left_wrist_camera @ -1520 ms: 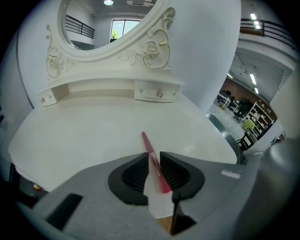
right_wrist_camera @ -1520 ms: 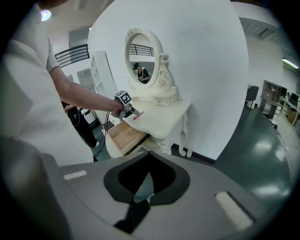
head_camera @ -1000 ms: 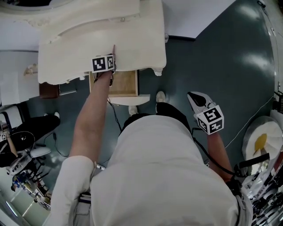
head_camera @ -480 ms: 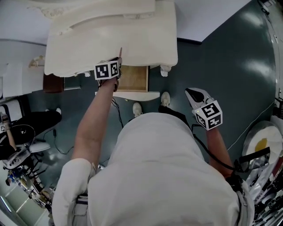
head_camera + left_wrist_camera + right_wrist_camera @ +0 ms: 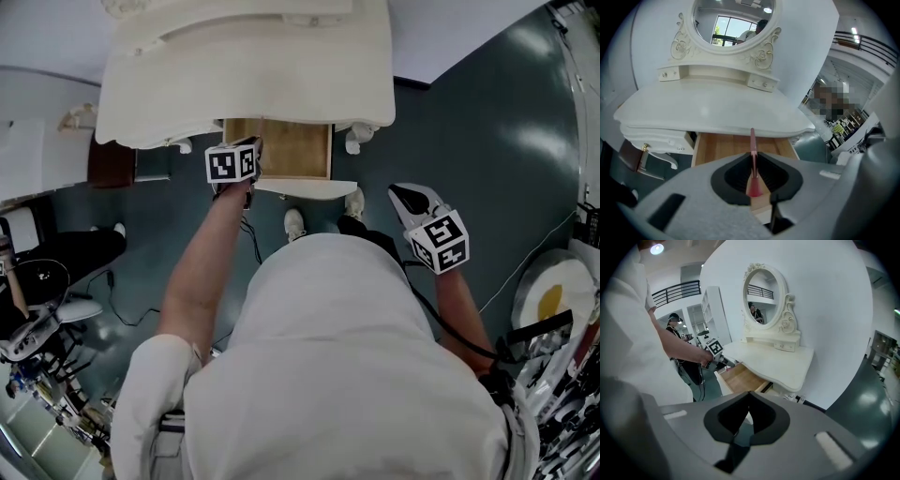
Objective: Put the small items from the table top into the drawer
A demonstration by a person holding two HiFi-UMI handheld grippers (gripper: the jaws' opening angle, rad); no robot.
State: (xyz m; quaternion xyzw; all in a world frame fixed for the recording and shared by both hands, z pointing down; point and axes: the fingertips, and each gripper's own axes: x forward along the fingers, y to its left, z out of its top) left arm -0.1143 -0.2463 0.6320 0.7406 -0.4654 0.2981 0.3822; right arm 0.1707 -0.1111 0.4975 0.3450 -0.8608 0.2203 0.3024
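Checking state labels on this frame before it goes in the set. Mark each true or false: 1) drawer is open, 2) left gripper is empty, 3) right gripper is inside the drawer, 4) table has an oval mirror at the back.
1. The drawer is open. True: its wooden inside shows below the table's front edge.
2. The left gripper is empty. False: its jaws are shut on a thin pink stick.
3. The right gripper is inside the drawer. False: it hangs off to the side, away from the dressing table, jaws together on nothing.
4. An oval mirror stands at the back of the table. True.
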